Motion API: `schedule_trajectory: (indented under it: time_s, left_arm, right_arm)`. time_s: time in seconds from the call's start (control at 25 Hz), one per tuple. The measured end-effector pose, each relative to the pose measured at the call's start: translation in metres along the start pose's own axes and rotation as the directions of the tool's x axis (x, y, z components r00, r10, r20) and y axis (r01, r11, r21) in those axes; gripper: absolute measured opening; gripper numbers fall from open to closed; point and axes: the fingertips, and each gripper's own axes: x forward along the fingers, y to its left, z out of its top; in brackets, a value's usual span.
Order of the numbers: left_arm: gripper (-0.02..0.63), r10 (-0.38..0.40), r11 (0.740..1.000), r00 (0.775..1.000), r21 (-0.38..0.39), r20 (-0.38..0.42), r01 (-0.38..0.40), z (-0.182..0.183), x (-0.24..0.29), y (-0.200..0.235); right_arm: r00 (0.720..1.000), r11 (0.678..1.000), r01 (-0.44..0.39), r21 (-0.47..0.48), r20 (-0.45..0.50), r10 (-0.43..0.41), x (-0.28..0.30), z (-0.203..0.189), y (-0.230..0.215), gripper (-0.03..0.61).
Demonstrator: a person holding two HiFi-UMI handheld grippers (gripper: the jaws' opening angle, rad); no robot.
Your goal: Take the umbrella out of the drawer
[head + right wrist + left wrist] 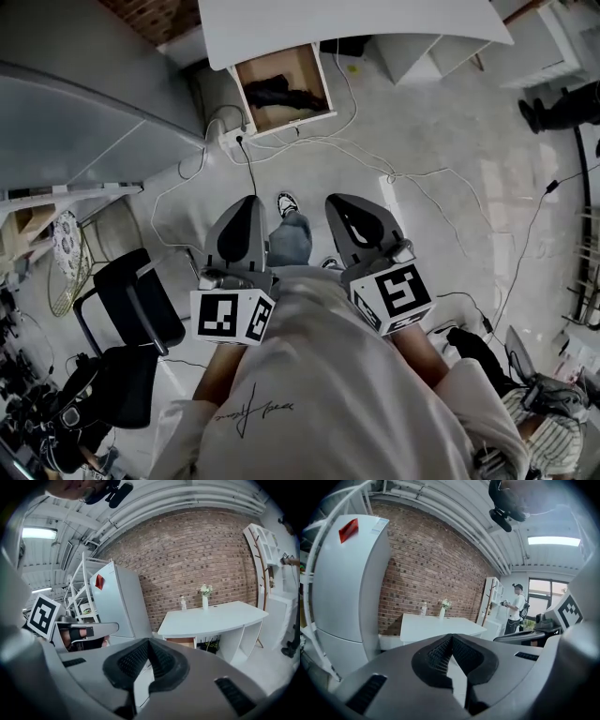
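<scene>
Umbrella point(281, 94): dark blur in open drawer point(324, 84), rear hid. under table point(356, 19).

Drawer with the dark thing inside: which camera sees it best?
The head view. It looks down into the open drawer, showing the dark thing lying inside. The right gripper view shows only a brown sliver of it under the white table; the left gripper view doesn't show its inside.

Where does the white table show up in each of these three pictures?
Head view: the white table lies along the top edge, centre to right, seen from above.
Left gripper view: centre, slightly below the middle.
Right gripper view: right of centre.
Shared landmark: the brick wall behind it, in all three.
</scene>
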Motion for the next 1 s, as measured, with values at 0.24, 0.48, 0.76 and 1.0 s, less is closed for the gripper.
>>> schedule_trajectory:
  time_s: [0.24, 0.48, 0.76, 1.0]
  left_arm:
    - [0.012, -0.013, 1.000, 1.000, -0.003, -0.009, 0.013, 0.026, 0.044, 0.039]
    - [0.012, -0.014, 1.000, 1.000, -0.024, -0.018, 0.013, 0.039, 0.075, 0.077]
    - [0.012, -0.012, 0.999, 1.000, -0.033, -0.029, 0.011, 0.047, 0.098, 0.111]
    - [0.012, -0.022, 0.999, 0.999, -0.029, -0.040, 0.021, 0.052, 0.112, 0.130]
  right_arm:
    - [0.999, 1.000, -0.028, 0.008, -0.033, 0.028, 0.059, 0.027, -0.011, 0.015]
    - [0.993, 0.995, -0.099, -0.019, -0.069, 0.097, 0.109, 0.049, -0.007, 0.015]
    - [0.986, 0.987, -0.145, -0.067, -0.086, 0.139, 0.156, 0.066, -0.007, 0.014]
    - [0.994, 0.988, -0.101, -0.120, -0.052, 0.096, 0.180, 0.086, -0.014, 0.014]
